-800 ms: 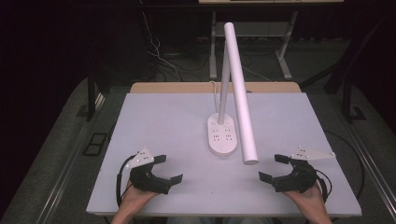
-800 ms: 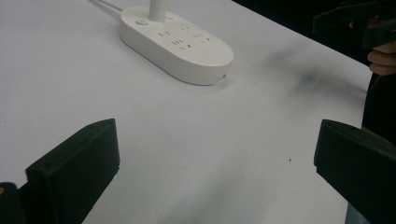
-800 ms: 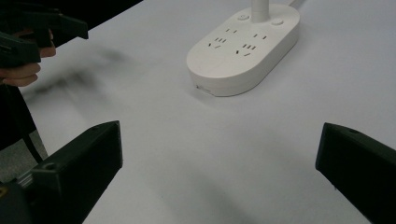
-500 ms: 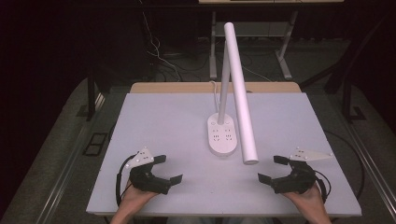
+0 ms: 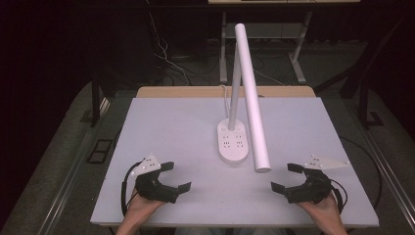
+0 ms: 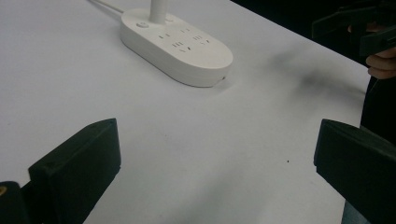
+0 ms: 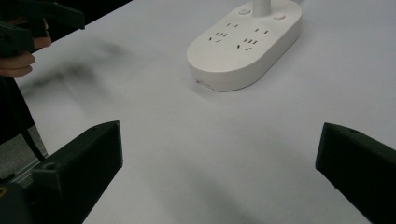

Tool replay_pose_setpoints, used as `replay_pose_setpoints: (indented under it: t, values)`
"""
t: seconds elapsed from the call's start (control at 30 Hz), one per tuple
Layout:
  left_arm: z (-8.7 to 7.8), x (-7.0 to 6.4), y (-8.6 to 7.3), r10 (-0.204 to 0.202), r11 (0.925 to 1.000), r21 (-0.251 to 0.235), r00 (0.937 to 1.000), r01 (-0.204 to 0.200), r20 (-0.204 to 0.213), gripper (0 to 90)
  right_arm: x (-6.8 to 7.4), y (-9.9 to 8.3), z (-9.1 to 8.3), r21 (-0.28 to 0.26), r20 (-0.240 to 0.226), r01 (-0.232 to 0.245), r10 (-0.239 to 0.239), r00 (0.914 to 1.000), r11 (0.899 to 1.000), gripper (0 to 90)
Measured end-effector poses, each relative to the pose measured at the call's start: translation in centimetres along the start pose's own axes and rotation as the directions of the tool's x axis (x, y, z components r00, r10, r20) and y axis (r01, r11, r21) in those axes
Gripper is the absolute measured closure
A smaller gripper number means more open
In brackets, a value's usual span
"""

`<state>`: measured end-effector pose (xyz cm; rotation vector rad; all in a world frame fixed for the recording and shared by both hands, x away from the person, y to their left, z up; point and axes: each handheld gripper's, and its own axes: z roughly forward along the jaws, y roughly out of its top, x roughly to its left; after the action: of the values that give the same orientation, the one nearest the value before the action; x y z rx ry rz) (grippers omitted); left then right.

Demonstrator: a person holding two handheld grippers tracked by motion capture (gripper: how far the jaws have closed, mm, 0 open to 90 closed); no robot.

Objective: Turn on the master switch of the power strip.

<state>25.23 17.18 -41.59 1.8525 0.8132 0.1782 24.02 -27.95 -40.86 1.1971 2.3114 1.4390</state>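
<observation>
A white desk lamp stands mid-table on an oval base (image 5: pixel 232 143) that carries socket holes (image 6: pixel 180 45) (image 7: pixel 243 44). Its thin stem (image 5: pixel 235 93) rises straight, and a long white tube head (image 5: pixel 252 98) slants down toward me. My left gripper (image 5: pixel 175 177) rests near the front left of the table, open and holding nothing, its jaws wide apart (image 6: pixel 210 177). My right gripper (image 5: pixel 287 177) sits at the front right, also open and bare (image 7: pixel 219 172). Both point inward toward the lamp base.
The white table top (image 5: pixel 166 127) ends at a wooden strip (image 5: pixel 161 92) along its far edge. The lamp's cord (image 5: pixel 224 90) runs off the back. Dark floor, cables (image 5: pixel 166 54) and metal desk legs (image 5: pixel 298 58) lie beyond.
Both grippers stay in nearly the same spots; the right one has shifted very slightly. Lamp unmoved.
</observation>
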Motion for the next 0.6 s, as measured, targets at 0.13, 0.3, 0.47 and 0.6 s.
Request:
replay_pose_setpoints:
  t: [0.13,0.3,0.47,0.6]
  values:
    - [-0.2,0.0,0.3,0.005,1.0000,0.007,1.0000,-0.005,0.000,0.0,-0.1,0.0,-0.1,-0.003,0.000,-0.001,0.001,1.0000,1.000,0.1]
    - [-0.3,0.1,0.9,0.010,0.9997,0.023,0.9999,-0.010,-0.001,0.0,-0.2,0.0,-0.2,-0.003,0.003,-0.004,0.004,1.0000,1.000,0.1]
    - [-0.3,0.4,1.4,0.006,0.9989,0.047,1.0000,-0.007,0.004,0.0,-0.2,-0.1,-0.3,-0.008,0.006,-0.005,0.005,1.0000,1.000,0.1]
    - [-0.1,0.5,1.7,0.009,0.9981,0.060,1.0000,-0.009,0.004,0.0,-0.3,-0.1,-0.4,-0.008,-0.004,-0.002,0.002,1.0000,1.000,0.1]
